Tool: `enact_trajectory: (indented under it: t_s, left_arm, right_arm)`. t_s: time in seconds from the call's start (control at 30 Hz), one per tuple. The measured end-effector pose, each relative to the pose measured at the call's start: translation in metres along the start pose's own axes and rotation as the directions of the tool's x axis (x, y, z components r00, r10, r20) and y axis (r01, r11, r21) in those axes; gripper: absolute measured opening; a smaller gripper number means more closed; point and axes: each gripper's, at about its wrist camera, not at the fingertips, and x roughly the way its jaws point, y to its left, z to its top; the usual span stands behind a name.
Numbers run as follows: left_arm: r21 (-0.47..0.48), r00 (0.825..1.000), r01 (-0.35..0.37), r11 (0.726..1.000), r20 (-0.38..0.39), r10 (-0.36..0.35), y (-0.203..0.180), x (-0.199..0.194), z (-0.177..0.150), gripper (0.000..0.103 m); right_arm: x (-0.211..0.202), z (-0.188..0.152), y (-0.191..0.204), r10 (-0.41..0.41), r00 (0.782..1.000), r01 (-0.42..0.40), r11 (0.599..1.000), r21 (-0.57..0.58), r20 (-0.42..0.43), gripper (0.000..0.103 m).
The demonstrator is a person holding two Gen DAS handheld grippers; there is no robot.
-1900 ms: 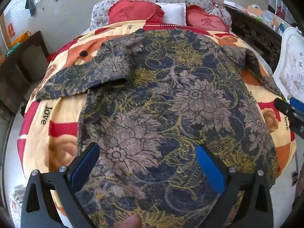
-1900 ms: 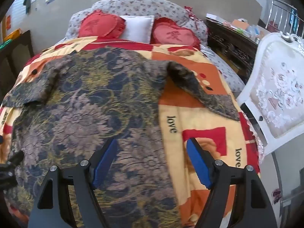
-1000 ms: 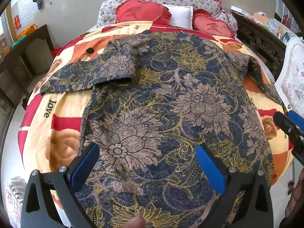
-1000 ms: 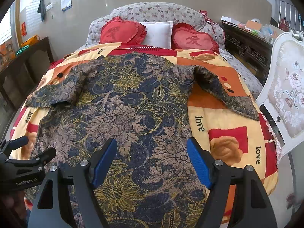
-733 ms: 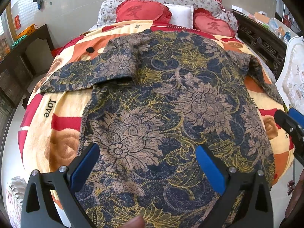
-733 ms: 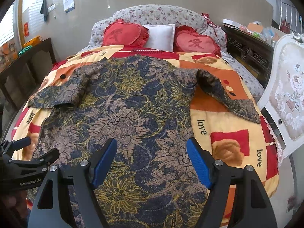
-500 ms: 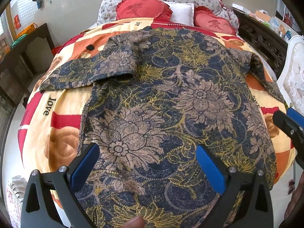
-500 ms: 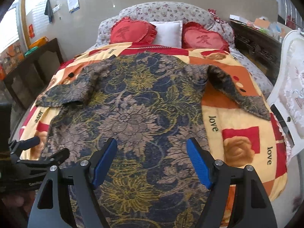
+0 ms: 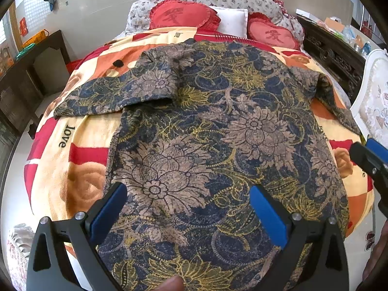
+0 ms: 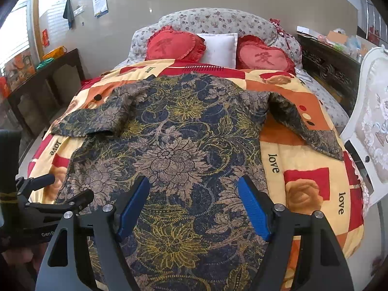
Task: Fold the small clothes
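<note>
A dark blue, gold and brown floral garment (image 9: 213, 131) lies spread flat on the bed, collar toward the pillows, both sleeves out to the sides. It also fills the right wrist view (image 10: 174, 150). My left gripper (image 9: 186, 201) is open and empty, hovering above the garment's lower hem area. My right gripper (image 10: 194, 198) is open and empty, above the hem's right half. The left gripper also shows at the left edge of the right wrist view (image 10: 55, 194); the right gripper shows at the right edge of the left wrist view (image 9: 368, 155).
The bed carries an orange, red and cream quilt (image 10: 305, 169) with two red heart cushions (image 10: 174, 46) and a white pillow (image 10: 218, 48). A dark wooden table (image 10: 46, 80) stands left, a white chair (image 10: 373, 126) right, a dark cabinet (image 9: 339, 55) behind it.
Both grippers have drawn back and risen a little from the bed, so more of the garment and room shows. The right gripper swung left toward the garment's middle. Both stayed open.
</note>
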Motion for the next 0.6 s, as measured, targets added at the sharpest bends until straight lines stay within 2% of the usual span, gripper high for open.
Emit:
enact_trajectory:
  t_s: [0.4,0.5,0.6]
  left_arm:
    - [0.006,0.999,-0.032,0.999,-0.037,0.033,0.008,0.024,0.01,0.103]
    - [0.01,1.0,-0.014,1.0,-0.022,0.014,0.009,0.033,0.015,0.103]
    - [0.002,1.0,-0.017,1.0,-0.007,0.017,0.013,0.043,0.026,0.103]
  right_arm:
    - [0.027,0.021,-0.017,-0.041,0.999,0.04,0.999,0.033,0.016,0.089]
    - [0.034,0.022,-0.019,-0.05,0.999,0.049,0.998,0.037,0.008,0.089]
    - [0.05,0.024,-0.023,-0.101,0.995,0.102,0.994,0.029,-0.021,0.089]
